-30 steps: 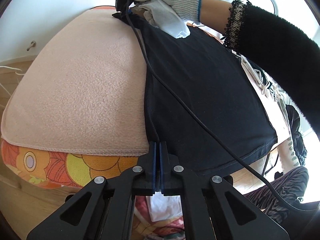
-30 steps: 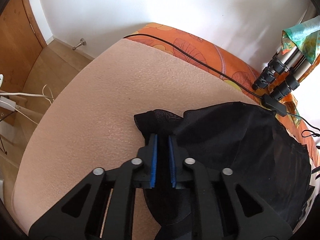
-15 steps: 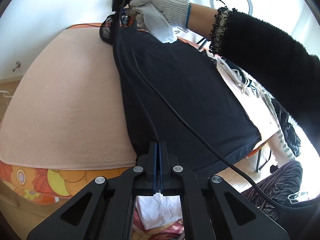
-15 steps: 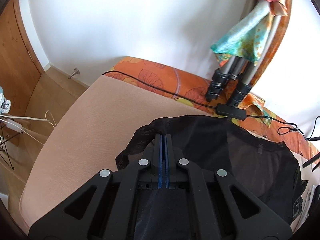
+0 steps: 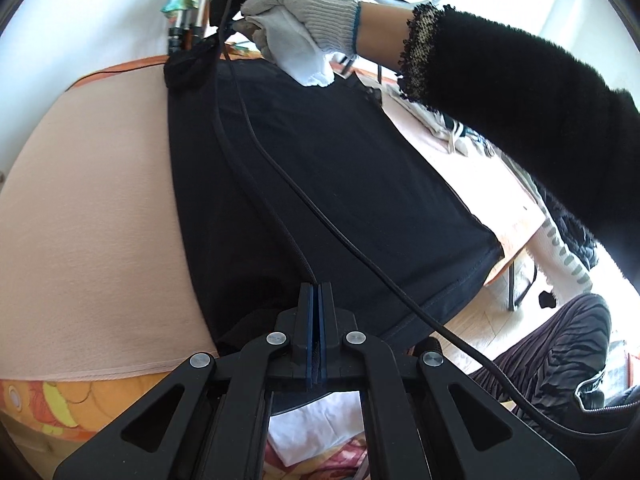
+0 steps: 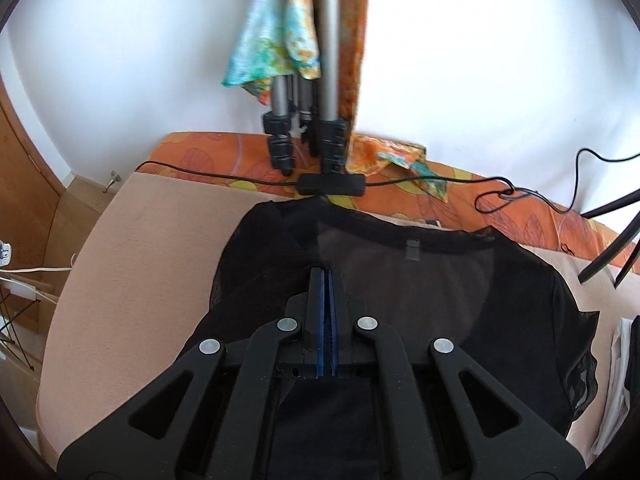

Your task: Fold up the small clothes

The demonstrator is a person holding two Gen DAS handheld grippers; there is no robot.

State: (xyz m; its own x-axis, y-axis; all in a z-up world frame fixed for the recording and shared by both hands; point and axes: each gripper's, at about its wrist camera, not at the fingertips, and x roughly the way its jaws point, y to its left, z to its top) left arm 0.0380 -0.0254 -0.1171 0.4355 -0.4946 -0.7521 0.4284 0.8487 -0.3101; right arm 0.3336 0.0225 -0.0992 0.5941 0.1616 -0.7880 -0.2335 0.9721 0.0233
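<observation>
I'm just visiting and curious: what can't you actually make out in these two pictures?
- Left wrist view: the right claw is hidden by the gloved hand.
- Right wrist view: the black top's near part is covered by the claw's frame.
- Left wrist view: the pile of clothes is hidden by the sleeve.

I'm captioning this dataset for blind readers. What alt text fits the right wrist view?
The right gripper, jaws shut, pinches a sheer black top near its neckline, over a pink blanket. Behind it, tripod legs draped with a colourful scarf stand on an orange floral cover.
</observation>
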